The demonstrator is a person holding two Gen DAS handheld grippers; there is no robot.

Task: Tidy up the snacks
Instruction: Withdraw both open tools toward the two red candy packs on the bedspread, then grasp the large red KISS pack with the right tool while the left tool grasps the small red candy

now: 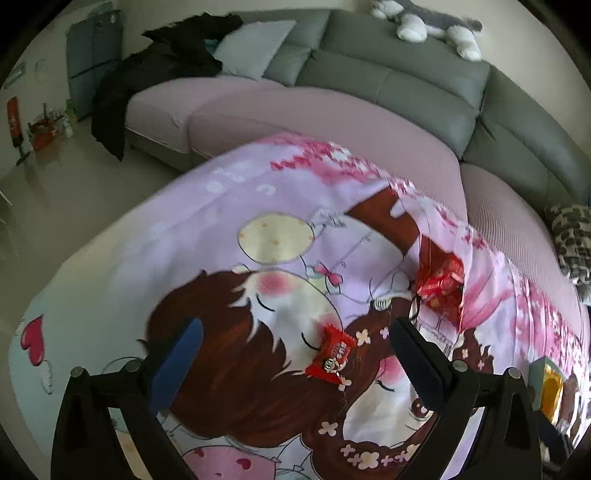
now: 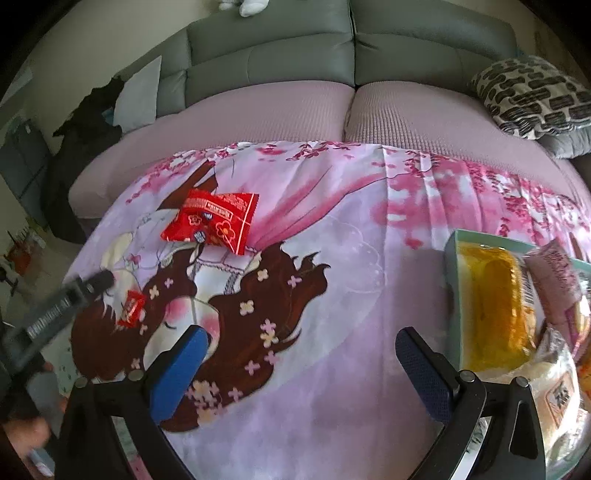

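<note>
Right wrist view: 2 red snack packets (image 2: 211, 220) on cloth (image 2: 332, 258), both grippers (image 2: 301, 354) released.

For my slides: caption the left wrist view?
Open left gripper hovers around a small red snack packet on a cartoon-print cloth.

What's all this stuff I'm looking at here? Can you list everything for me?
Small snack packet: one, red, on the cloth between the left tool's fingers.
Large snack packet: one, red, farther back on the cloth.
Box: one, pale green, right side, holding yellow, pink and whitish packets.
Cartoon cloth: one, pink and purple, covering the table.
Sofa: one, grey with pink seat covers, behind.
Patterned cushion: one, black and white, right end of the sofa.
Plush toy: one, grey and white, on the sofa back.
Dark clothing: a black heap, left end of the sofa.
Left tool: open.
Right tool: open, empty.
</note>
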